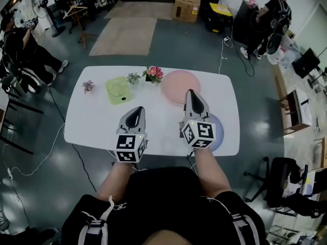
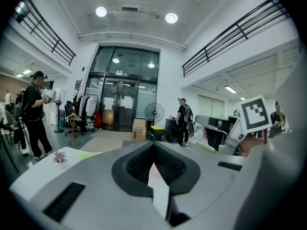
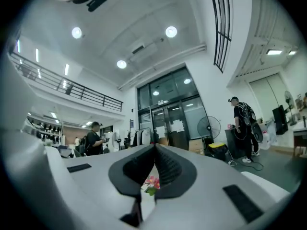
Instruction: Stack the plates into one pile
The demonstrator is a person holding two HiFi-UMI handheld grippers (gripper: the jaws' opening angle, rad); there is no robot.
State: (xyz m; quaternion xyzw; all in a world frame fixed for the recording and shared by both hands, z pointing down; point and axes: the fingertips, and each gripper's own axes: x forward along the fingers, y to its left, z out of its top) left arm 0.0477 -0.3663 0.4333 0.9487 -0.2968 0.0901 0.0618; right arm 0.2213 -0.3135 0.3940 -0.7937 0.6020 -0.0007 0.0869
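Three plates lie apart on the white table [image 1: 102, 121]. A pink plate [image 1: 176, 86] is at the back middle, a green plate [image 1: 118, 90] at the back left, and a pale blue plate [image 1: 218, 131] at the front right, partly hidden by my right hand. My right gripper [image 1: 191, 92] is held above the table with its tip over the pink plate's near edge, jaws shut and empty [image 3: 155, 146]. My left gripper [image 1: 137, 109] hovers over the table's front middle, also shut with nothing in it [image 2: 154, 144].
A pot of pink flowers [image 1: 153, 74] and two small plants [image 1: 134, 78] [image 1: 88, 86] stand along the table's back. People stand at the far left [image 1: 20, 50] and far right [image 1: 271, 19]. Cardboard boxes [image 1: 187, 3], a fan and cables surround the table.
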